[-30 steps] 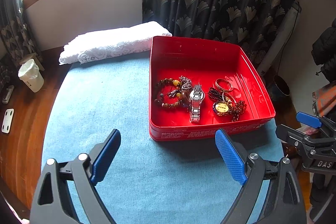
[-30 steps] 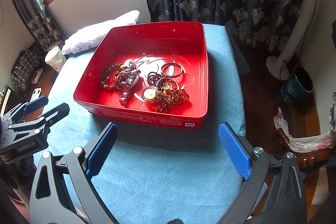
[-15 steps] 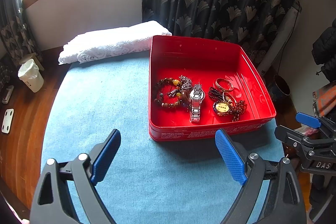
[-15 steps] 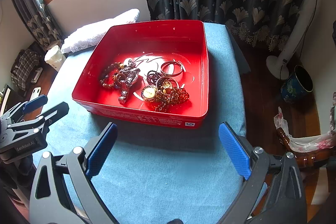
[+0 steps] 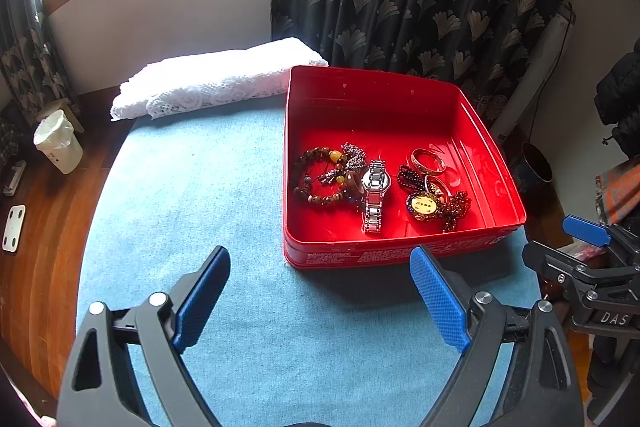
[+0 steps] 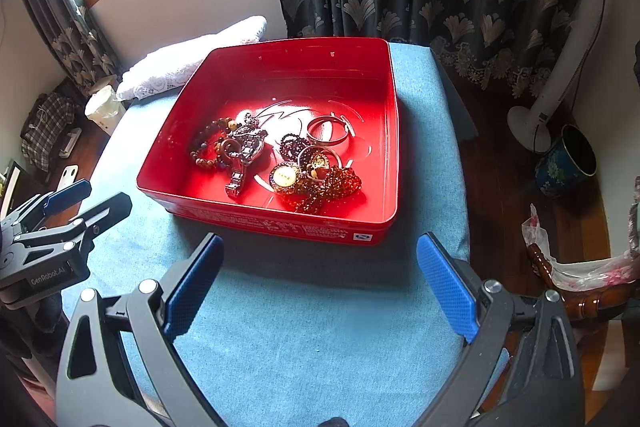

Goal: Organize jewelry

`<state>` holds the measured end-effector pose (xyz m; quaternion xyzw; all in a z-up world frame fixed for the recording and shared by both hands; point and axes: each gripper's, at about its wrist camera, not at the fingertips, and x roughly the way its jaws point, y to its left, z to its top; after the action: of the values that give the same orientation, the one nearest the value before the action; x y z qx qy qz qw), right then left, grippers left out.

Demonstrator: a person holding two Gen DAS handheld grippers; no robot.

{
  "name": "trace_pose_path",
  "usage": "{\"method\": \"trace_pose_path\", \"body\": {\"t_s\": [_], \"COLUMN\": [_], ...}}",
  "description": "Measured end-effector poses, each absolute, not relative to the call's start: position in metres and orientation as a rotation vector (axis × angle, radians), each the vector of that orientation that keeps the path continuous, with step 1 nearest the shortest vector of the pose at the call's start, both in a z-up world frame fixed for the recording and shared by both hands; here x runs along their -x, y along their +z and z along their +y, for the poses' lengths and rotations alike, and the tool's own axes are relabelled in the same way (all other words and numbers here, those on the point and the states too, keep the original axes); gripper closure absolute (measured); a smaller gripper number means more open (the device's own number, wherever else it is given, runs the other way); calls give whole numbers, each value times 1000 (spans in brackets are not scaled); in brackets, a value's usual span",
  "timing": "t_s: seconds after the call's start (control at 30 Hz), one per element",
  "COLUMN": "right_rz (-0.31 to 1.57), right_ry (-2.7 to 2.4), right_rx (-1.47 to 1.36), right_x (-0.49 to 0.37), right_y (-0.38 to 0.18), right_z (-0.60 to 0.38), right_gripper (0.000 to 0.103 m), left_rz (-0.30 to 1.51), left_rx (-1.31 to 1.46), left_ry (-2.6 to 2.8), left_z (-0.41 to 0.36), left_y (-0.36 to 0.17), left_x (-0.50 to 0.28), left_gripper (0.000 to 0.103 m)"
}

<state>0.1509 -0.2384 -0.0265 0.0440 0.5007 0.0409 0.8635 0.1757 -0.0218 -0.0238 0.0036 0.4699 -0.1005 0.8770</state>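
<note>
My left gripper (image 5: 320,291) hangs with its blue pads spread wide and nothing between them, over the blue cloth (image 5: 180,187) short of the red tin (image 5: 384,255). My right gripper (image 6: 320,279) is likewise spread and empty, low over the cloth at the tin's near wall.

Change over the last second: in the right wrist view the tin has drifted slightly left and nearer; the left wrist view is all but unchanged. Nothing in the tin has shifted. I judge this to be a small repositioning of my right gripper only, with no bearing on the contents.

All jewelry visible lies inside the tin, toward its near half. The brown bead bracelet (image 5: 320,177) sits left, with the silver watch (image 5: 374,195) touching it. The silver bangle (image 5: 428,161) lies further right, beside a tangle of dark beads and a gold pendant (image 5: 423,205). The pieces overlap, unsorted. A white lace cloth (image 5: 216,83) lies beyond the tin.
</note>
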Motion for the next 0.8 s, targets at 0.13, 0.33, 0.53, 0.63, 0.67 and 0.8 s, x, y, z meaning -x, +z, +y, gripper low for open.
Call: {"method": "trace_pose_path", "body": {"t_s": [0.13,0.33,0.53,0.63,0.67,0.8], "right_rz": [1050,1049,1051,1051,1050,1049], "right_ry": [84,84,85,85,84,84], "right_rx": [-93,-93,-93,-92,-92,-93], "right_x": [-151,-151,-151,-152,-152,-151], "right_y": [-26,-27,-27,-27,-26,-26], "right_z": [-238,-238,-238,-238,-238,-238], "right_gripper": [9,9,9,9,9,9], "left_rz": [982,983,981,982,982,984], "left_rx": [-9,-5,-4,-4,-4,-5], "left_ry": [-210,-211,-212,-210,-210,-207], "left_z": [-22,-22,-22,-22,-22,-22], "left_y": [-24,-25,-26,-25,-25,-26], "left_x": [-176,-177,-176,-177,-177,-177], "left_gripper": [13,13,13,14,13,13]}}
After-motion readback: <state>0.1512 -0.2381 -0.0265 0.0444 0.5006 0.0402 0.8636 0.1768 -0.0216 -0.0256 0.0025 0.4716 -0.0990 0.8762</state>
